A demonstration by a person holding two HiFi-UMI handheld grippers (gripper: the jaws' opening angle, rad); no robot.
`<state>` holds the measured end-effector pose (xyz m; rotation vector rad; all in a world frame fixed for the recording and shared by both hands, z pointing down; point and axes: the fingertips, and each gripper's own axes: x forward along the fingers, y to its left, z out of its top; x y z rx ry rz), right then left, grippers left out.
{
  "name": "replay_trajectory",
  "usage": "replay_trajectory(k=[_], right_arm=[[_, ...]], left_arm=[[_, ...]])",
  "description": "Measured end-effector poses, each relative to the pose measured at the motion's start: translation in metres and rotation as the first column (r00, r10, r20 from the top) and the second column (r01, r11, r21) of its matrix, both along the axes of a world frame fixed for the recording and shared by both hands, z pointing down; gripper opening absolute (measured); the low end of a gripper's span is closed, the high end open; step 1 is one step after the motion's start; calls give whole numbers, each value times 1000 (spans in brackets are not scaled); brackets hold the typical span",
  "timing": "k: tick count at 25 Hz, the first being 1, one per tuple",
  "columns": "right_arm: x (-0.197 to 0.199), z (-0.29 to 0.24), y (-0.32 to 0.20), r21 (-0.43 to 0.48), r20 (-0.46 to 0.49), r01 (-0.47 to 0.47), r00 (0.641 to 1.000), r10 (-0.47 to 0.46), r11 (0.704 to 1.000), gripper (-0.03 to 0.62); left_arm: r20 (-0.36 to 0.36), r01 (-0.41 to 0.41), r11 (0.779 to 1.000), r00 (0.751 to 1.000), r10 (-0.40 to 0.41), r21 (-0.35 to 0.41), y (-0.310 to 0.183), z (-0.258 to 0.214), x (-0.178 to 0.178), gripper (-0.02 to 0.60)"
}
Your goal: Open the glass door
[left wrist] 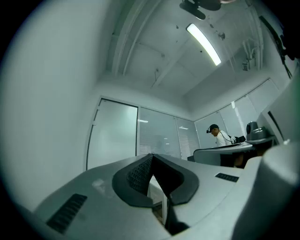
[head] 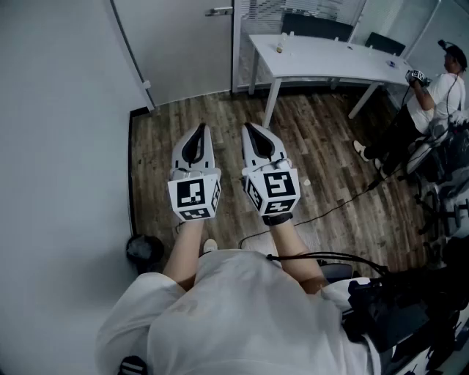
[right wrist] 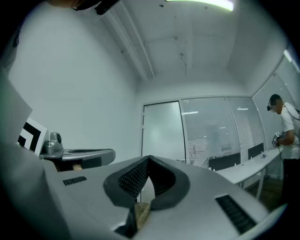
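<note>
The left gripper (head: 199,129) and right gripper (head: 248,129) sit side by side, jaws closed on nothing, facing the door (head: 183,44), seemingly poised to reach its handle (head: 218,11).

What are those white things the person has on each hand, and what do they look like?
The left gripper and the right gripper have smooth white shells tapering to two fingers lined with textured black pads. Each has a cube with black-and-white square markers at its rear. A black cable runs by the right forearm. The person wears a white short-sleeved shirt.
</note>
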<state>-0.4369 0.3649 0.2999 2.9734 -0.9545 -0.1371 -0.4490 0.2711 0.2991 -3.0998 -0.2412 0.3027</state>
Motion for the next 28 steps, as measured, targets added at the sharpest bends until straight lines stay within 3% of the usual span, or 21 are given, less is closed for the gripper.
replay_trajectory(k=[5,10,15,23,28], right_arm=[[11,-3,-1,1,-1,-28,1000,28,1000,2],[14,14,9,23,68,-96,993,94,995,2],[13,18,7,82,91,-75,994,68,994,2],[19,35,-41,49,99,-85,992,80,995,2],[28,39,-92,56,92,-88,992,82,995,2]], left_arm=[[48,-21,1000,999,21,-6,-5,6,16,2],[72,-47,999,996,48,-20,-2,21,16,2],[92,-58,998,994,59,-15,-1,26,21,2],[88,-111,994,990,112,-14,-34,35,29,3],[73,-147,987,986,152,-61,-82,36,33,2]])
